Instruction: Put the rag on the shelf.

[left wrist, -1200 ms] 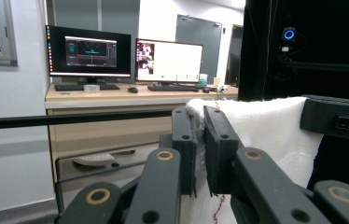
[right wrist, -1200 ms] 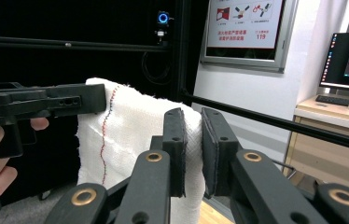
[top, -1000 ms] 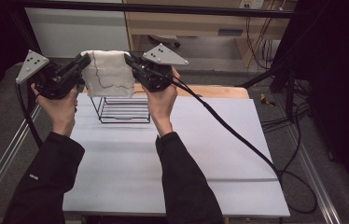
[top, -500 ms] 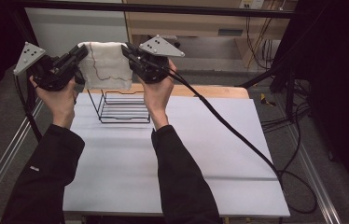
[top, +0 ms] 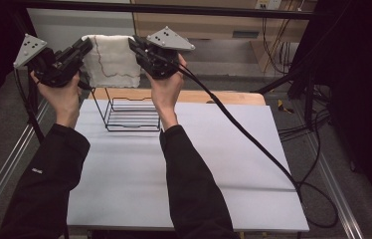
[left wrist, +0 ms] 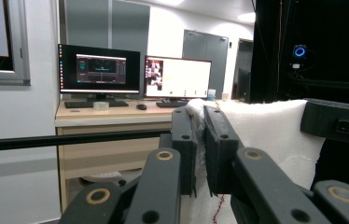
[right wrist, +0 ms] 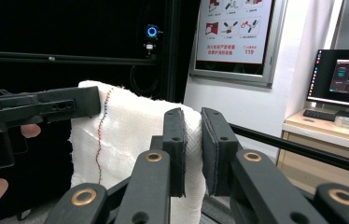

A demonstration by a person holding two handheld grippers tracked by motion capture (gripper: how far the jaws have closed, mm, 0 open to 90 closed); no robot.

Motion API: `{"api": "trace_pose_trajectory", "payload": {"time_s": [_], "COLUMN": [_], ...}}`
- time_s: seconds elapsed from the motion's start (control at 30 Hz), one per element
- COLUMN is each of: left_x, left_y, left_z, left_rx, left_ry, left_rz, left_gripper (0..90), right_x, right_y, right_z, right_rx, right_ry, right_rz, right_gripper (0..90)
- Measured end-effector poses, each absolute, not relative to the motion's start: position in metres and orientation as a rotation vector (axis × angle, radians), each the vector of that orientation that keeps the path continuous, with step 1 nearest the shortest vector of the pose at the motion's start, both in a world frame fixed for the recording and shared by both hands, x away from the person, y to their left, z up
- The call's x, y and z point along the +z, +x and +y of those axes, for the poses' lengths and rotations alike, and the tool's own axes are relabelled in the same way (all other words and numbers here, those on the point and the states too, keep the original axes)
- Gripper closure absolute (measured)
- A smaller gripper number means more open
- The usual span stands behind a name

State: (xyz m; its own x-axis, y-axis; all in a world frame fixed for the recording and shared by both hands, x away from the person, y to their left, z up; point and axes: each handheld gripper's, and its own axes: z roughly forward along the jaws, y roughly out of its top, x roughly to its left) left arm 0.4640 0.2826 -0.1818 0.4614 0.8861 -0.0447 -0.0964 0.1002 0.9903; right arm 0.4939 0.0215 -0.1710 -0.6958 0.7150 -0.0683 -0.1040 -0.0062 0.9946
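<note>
Now my left hand-held gripper (top: pixel 82 49) and right hand-held gripper (top: pixel 135 47) each pinch a top corner of the white woven cloth with red stitching (top: pixel 112 62), spread high above the black wire rack (top: pixel 129 113); draping it over the rack seemingly remains.

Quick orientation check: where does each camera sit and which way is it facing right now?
High view: above the person's side, facing forward and down at the table; forearms and both grippers show.
Left gripper view: on the left gripper, facing the monitors.
Right gripper view: on the right gripper, facing a wall poster.
All share the white cloth, gripped at both ends.
</note>
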Motion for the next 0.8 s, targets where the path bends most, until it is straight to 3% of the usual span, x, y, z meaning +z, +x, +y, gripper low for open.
{"api": "trace_pose_trajectory", "payload": {"time_s": [0.8], "left_x": [-0.166], "left_y": [0.496], "left_z": [0.28], "left_rx": [0.866], "left_ry": [1.283], "left_rz": [0.834], "left_gripper": [83.5], "right_x": [-0.16], "right_y": [0.522], "right_z": [0.025], "right_rx": [1.746], "right_ry": [0.689], "right_rz": [1.663], "right_gripper": [81.0]}}
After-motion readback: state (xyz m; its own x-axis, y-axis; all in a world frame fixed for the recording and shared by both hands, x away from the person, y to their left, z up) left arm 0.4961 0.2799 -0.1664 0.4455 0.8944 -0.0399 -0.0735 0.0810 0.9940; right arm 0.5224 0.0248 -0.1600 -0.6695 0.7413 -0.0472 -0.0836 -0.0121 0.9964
